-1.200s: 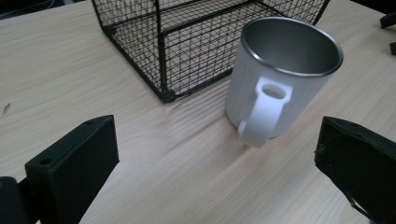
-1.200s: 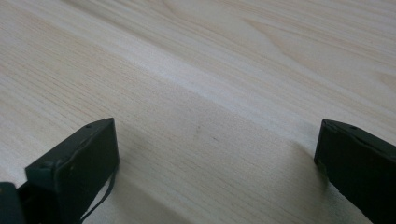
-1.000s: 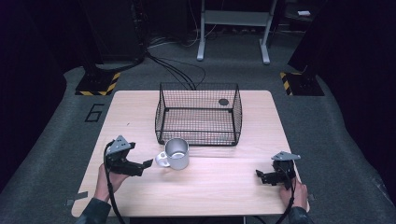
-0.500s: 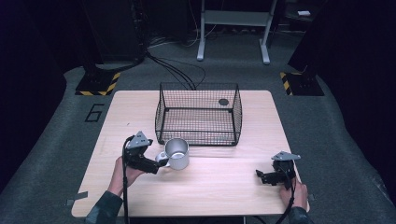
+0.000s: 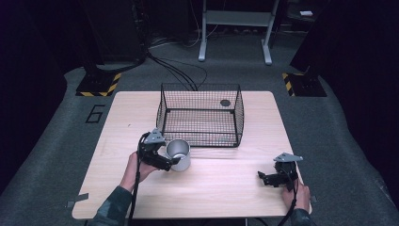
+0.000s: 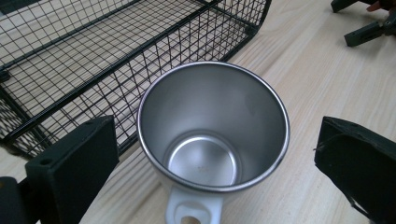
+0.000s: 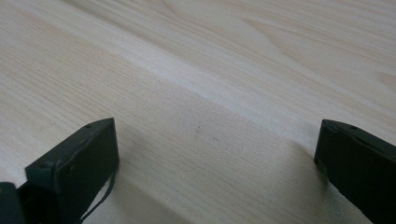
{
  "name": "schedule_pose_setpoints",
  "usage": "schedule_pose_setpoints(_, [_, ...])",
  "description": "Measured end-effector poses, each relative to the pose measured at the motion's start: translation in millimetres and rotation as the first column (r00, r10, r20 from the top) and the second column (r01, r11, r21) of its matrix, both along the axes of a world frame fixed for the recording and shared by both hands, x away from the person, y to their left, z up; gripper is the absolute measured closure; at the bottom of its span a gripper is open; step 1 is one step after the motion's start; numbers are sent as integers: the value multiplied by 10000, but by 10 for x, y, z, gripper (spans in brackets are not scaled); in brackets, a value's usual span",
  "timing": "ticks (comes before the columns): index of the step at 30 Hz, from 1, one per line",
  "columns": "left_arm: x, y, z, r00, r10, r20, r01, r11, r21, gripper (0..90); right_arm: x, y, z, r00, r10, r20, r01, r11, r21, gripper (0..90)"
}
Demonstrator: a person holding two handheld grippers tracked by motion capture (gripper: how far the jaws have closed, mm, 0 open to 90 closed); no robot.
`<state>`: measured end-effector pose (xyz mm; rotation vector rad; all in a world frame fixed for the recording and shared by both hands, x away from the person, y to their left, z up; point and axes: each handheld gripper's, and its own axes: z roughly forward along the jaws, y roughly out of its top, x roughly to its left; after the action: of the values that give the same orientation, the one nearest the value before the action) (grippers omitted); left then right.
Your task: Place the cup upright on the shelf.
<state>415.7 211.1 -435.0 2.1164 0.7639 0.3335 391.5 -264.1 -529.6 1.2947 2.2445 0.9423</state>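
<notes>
A steel mug (image 5: 178,154) with a white handle stands upright on the wooden table, just in front of the wire basket (image 5: 201,114). My left gripper (image 5: 172,163) is open at the mug's left side, its jaws spread wide on either side of the mug (image 6: 212,132) without touching it. The white handle (image 6: 191,213) points back toward the gripper. The mug is empty inside. My right gripper (image 5: 263,178) rests open near the table's front right corner, low over bare wood (image 7: 210,116), nothing between its jaws.
The black wire basket (image 6: 93,70) has an open top and holds a small dark round object (image 5: 225,102) at its back right. The table (image 5: 226,193) has bare wood between the two grippers. Cables and metal stand legs lie on the floor beyond.
My left gripper has moved right and forward from the table's left side up to the mug, so its jaws now straddle it. The right gripper has stayed still.
</notes>
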Motion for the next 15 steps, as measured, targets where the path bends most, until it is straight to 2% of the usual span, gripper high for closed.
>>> schedule_pose_setpoints(1, [18,-14,-6,9999,-79,-113,80,10000,36,0,0,0,0,10000,0,-3,0,10000,1,0])
schedule_pose_setpoints(9, [79,-104,-52,9998,-54,-207,57,9999,129,0,0,0,0,10000,1,0,-1,10000,0,0])
schedule_pose_setpoints(15, [131,-172,-87,9995,-62,-295,74,9991,408,0,0,0,0,10000,0,-2,0,10000,0,0])
